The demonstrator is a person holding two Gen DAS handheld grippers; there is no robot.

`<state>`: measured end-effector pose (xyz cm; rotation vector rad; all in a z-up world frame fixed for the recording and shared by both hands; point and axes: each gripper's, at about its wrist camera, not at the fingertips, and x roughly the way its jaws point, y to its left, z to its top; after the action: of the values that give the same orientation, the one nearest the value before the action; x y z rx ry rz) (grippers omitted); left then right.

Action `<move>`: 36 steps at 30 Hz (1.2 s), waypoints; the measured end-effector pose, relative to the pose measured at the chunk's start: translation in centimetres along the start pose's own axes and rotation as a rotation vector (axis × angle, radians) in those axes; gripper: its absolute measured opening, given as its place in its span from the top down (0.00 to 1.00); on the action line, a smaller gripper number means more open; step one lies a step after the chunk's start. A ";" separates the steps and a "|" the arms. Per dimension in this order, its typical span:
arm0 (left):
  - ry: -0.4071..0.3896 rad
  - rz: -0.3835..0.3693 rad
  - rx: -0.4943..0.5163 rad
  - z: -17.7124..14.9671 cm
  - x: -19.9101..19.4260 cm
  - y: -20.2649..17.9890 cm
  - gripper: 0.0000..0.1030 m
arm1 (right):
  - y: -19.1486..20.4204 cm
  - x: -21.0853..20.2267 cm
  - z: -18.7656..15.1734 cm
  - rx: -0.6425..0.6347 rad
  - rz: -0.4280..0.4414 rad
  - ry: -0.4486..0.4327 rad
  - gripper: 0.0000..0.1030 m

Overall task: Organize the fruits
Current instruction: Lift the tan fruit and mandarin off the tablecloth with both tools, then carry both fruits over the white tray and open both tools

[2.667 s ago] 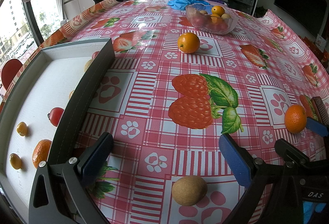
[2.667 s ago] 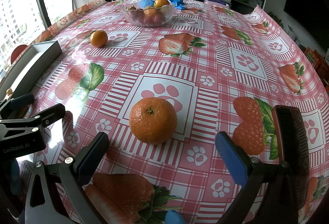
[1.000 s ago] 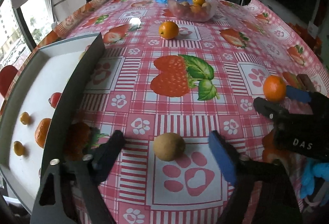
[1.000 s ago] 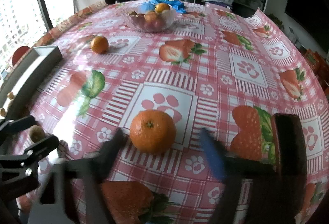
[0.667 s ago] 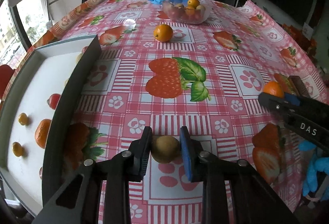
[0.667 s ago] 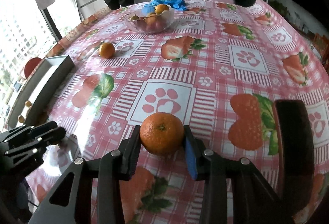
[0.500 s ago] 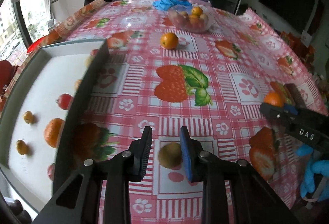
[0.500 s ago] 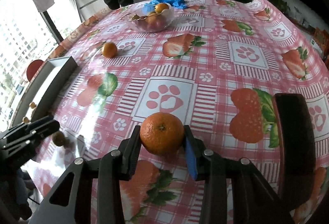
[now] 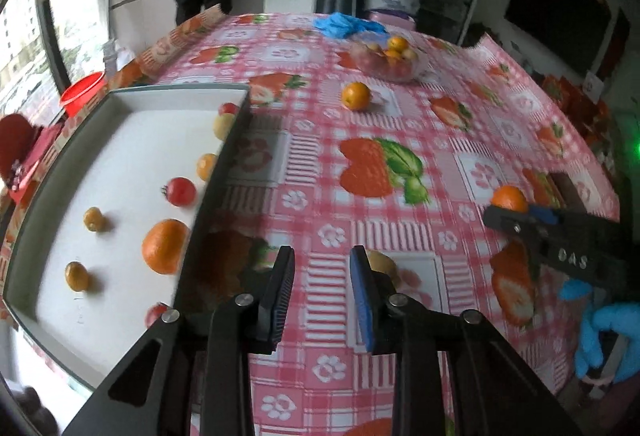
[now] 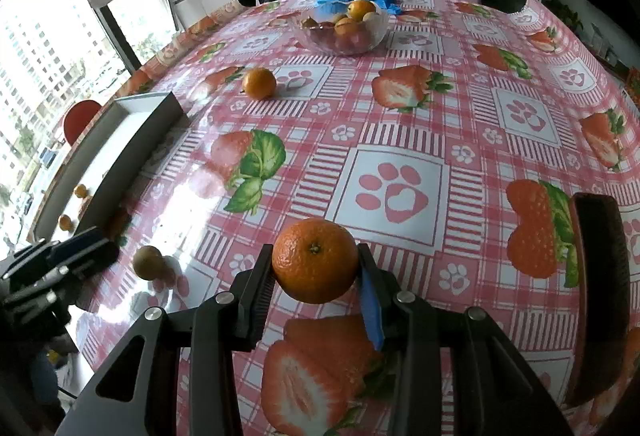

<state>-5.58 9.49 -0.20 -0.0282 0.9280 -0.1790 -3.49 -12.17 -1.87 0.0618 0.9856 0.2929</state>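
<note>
My right gripper point(image 10: 316, 276) is shut on an orange point(image 10: 315, 260) and holds it above the tablecloth; the orange also shows in the left wrist view point(image 9: 509, 198). My left gripper point(image 9: 322, 276) has its jaws narrowly apart with nothing between them. The small brown fruit point(image 9: 382, 263) lies on the cloth just right of and behind its right finger, and shows in the right wrist view point(image 10: 149, 262) too. A white tray point(image 9: 120, 140) at the left holds an orange point(image 9: 165, 245), a tomato point(image 9: 181, 191) and several small fruits.
A glass bowl point(image 9: 386, 60) of fruit stands at the far side, with a loose orange point(image 9: 356, 96) in front of it. A dark flat object point(image 10: 598, 276) lies at the right. Blue gloves point(image 9: 346, 24) lie behind the bowl. A person stands beyond the table.
My left gripper closed around the brown fruit, then rose and shifted left without it; the fruit stays on the cloth. My right gripper closed on the orange and lifted it.
</note>
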 end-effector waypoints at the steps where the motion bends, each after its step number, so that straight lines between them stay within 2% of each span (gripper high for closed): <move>1: 0.001 -0.001 0.017 -0.2 0.1 -0.5 0.64 | -0.1 -0.1 -0.1 0.001 0.000 0.000 0.59; 2: 0.004 -0.002 0.026 -0.3 0.3 -1.0 0.35 | -0.2 -0.3 -0.2 0.002 -0.002 -0.002 0.59; 3: -0.006 0.005 0.023 -0.4 0.4 -1.3 0.23 | -0.4 -0.5 -0.3 0.005 -0.004 -0.004 0.59; 4: -0.044 0.015 0.010 -0.5 0.2 -1.5 0.18 | -0.6 -0.6 -0.3 0.009 -0.006 -0.006 0.59; 5: -0.061 0.013 0.006 -0.4 0.1 -1.6 0.18 | -0.8 -0.6 -0.3 0.014 -0.007 -0.005 0.59; 15: 0.034 0.066 -0.005 -0.5 3.0 -2.0 0.18 | -1.5 -0.8 -0.4 0.030 0.005 -0.007 0.59; 16: 0.045 0.079 -0.014 -0.6 3.3 -1.9 0.18 | -1.5 -0.7 -0.4 0.030 0.006 -0.007 0.59; 18: 0.064 0.082 -0.030 -0.8 3.8 -1.7 0.30 | -1.4 -0.7 -0.4 0.030 0.006 -0.005 0.59; 19: 0.060 0.091 -0.027 -0.8 3.8 -1.8 0.31 | -1.3 -0.7 -0.4 0.029 0.007 -0.005 0.59; 21: 0.056 0.095 -0.014 -0.8 3.9 -2.1 0.44 | -1.1 -0.7 -0.4 0.024 0.007 -0.004 0.59; 23: 0.052 0.082 0.008 -0.7 3.7 -2.5 0.68 | -0.9 -0.8 -0.4 0.018 0.007 -0.005 0.59; 24: 0.053 0.080 0.012 -0.7 3.6 -2.6 0.71 | -0.7 -0.8 -0.4 0.015 0.007 -0.005 0.59; 31: 0.061 0.033 -0.034 -0.3 2.9 -1.5 0.71 | 0.7 -0.9 0.3 -0.018 0.004 -0.001 0.59; 36: 0.017 0.033 -0.061 1.3 1.2 0.1 0.71 | 2.3 -1.2 1.3 -0.047 0.012 -0.010 0.59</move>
<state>-3.86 9.30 -0.40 -0.0679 0.9499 -0.1207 -3.47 -10.20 0.24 0.0266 0.9687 0.3260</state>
